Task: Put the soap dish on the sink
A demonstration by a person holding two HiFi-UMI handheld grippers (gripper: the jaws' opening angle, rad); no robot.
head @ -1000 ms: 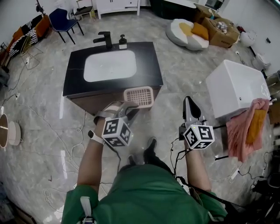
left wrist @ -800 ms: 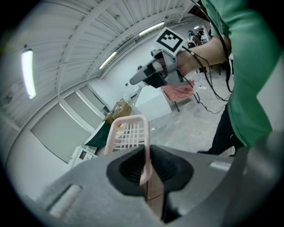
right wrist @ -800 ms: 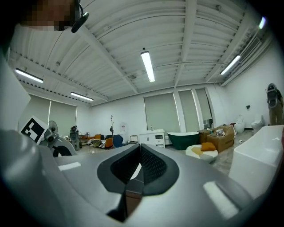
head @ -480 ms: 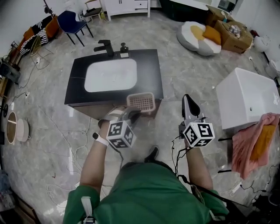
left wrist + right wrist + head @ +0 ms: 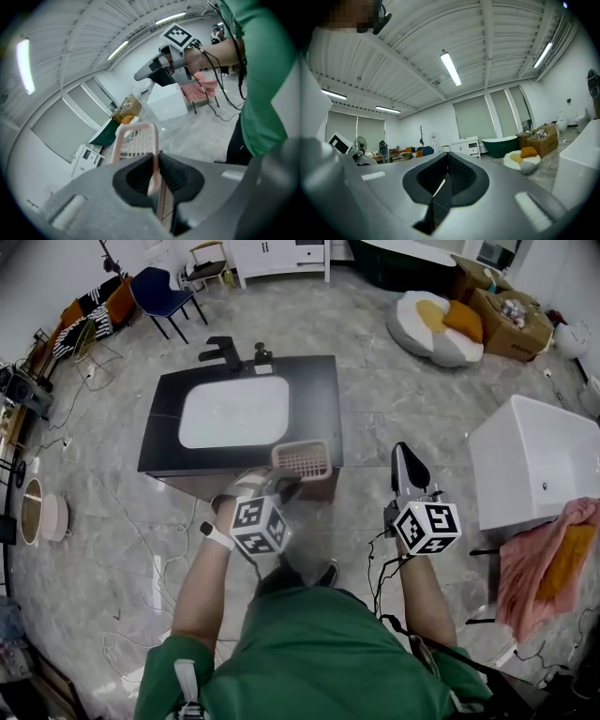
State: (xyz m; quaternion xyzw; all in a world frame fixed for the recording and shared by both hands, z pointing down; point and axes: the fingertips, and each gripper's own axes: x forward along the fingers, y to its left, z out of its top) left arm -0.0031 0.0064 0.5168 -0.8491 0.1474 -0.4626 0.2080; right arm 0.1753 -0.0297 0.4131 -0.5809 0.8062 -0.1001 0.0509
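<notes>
The soap dish point(image 5: 302, 459) is a pink slotted tray. My left gripper point(image 5: 282, 486) is shut on its rim and holds it over the front right corner of the sink cabinet. In the left gripper view the dish point(image 5: 136, 140) stands on edge with its rim pinched between the pads. The sink point(image 5: 319, 399) has a black top and a white basin point(image 5: 234, 412). My right gripper point(image 5: 405, 463) hangs over the floor to the right of the cabinet, shut with nothing in it; its own view shows the pads point(image 5: 457, 173) together, and it also appears as the right gripper point(image 5: 145, 73) in the left gripper view.
A black faucet point(image 5: 223, 348) and a soap dispenser point(image 5: 263, 357) stand at the sink's back edge. A white tub point(image 5: 539, 460) with pink cloth point(image 5: 553, 554) is at the right. Cables lie on the marble floor. A blue chair point(image 5: 159, 292) and floor cushions point(image 5: 434, 320) sit further back.
The person has stepped toward the sink; both grippers moved forward with them. The dish stays clamped in the left gripper and now overlaps the cabinet's front right corner.
</notes>
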